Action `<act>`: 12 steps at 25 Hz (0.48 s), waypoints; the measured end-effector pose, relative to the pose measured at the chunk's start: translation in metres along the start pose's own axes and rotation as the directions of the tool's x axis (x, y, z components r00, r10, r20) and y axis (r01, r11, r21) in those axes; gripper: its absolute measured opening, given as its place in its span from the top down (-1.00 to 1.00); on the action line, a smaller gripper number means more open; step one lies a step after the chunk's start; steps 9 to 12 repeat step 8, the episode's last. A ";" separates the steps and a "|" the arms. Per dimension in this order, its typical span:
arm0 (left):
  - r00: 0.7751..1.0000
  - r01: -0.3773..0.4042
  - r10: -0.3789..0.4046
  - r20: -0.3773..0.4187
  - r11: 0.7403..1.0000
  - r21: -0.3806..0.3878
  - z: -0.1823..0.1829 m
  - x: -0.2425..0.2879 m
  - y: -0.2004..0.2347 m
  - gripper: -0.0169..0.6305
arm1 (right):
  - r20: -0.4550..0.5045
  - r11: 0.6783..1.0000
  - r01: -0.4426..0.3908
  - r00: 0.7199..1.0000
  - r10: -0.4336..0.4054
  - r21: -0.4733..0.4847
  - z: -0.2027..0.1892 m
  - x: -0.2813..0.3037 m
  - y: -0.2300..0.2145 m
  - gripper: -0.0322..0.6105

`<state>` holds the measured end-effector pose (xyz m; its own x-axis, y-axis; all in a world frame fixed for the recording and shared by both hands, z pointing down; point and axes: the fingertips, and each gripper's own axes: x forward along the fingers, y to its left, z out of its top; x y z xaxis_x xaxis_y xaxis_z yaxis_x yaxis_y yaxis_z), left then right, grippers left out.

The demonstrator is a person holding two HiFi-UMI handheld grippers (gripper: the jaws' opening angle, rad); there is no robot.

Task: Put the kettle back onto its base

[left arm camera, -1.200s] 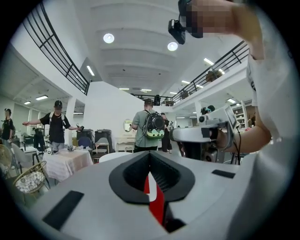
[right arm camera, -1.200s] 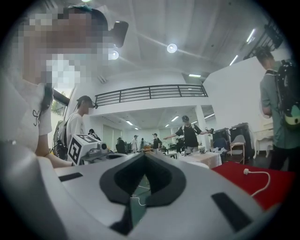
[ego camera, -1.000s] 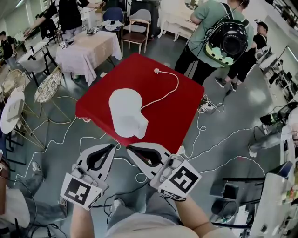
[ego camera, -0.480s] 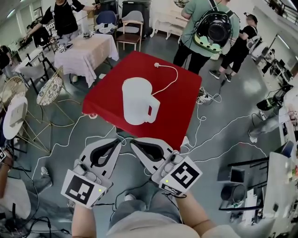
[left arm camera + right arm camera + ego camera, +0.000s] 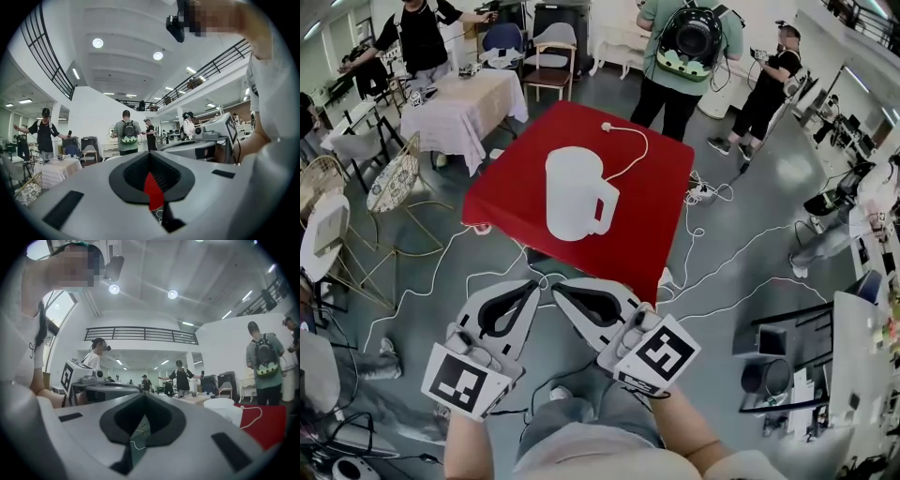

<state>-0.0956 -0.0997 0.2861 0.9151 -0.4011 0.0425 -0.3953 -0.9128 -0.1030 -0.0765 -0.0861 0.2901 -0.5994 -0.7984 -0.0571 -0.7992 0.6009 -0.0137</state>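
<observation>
Kettle (image 5: 575, 192), white and upright, stands near the middle of the red table (image 5: 647, 220) in our head view, with its handle to the right. A white cable (image 5: 639, 150) curves from a plug (image 5: 607, 127) near the far edge back toward the kettle. We cannot tell whether a base sits under it. Our left gripper (image 5: 532, 287) and right gripper (image 5: 557, 287) hang side by side just off the near table edge, above the grey floor (image 5: 750, 206). Their tips are close to each other and well short of the kettle. Each has its jaws closed with nothing in them. Beyond the table stands a person with a backpack (image 5: 689, 42), and at far left there is a table with a white cloth (image 5: 473, 98).

In the left gripper view, the left gripper (image 5: 150, 154) has its jaws meeting at the tips and is empty. A sliver of the red table (image 5: 152, 192) shows through the opening behind them. The right gripper (image 5: 211, 138) sits just beside it.

In the right gripper view, the right gripper (image 5: 143, 395) also has its jaws together, holding nothing. Floor and a loose cable show through the opening. The kettle (image 5: 225, 411) stands off to the right on the red table (image 5: 269, 430), apart from the jaws.
</observation>
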 end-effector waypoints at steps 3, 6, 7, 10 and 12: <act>1.000 0.003 -0.003 0.007 1.000 0.004 -0.001 -0.007 0.000 0.92 | 0.002 1.000 0.004 1.000 -0.004 -0.007 0.001 0.001 0.008 0.88; 1.000 0.004 -0.004 0.007 1.000 0.007 0.001 -0.010 -0.005 0.92 | 0.005 1.000 0.006 1.000 -0.006 -0.012 0.004 -0.003 0.013 0.88; 1.000 0.005 -0.005 0.005 1.000 0.005 0.002 -0.010 -0.008 0.92 | 0.006 1.000 0.006 1.000 -0.006 -0.012 0.005 -0.005 0.014 0.88; 1.000 0.007 -0.007 0.003 1.000 0.002 0.003 -0.010 -0.011 0.92 | 0.007 1.000 0.007 1.000 -0.007 -0.012 0.006 -0.007 0.014 0.88; 1.000 0.007 -0.007 0.003 1.000 0.002 0.003 -0.010 -0.011 0.92 | 0.007 1.000 0.007 1.000 -0.007 -0.012 0.006 -0.007 0.014 0.88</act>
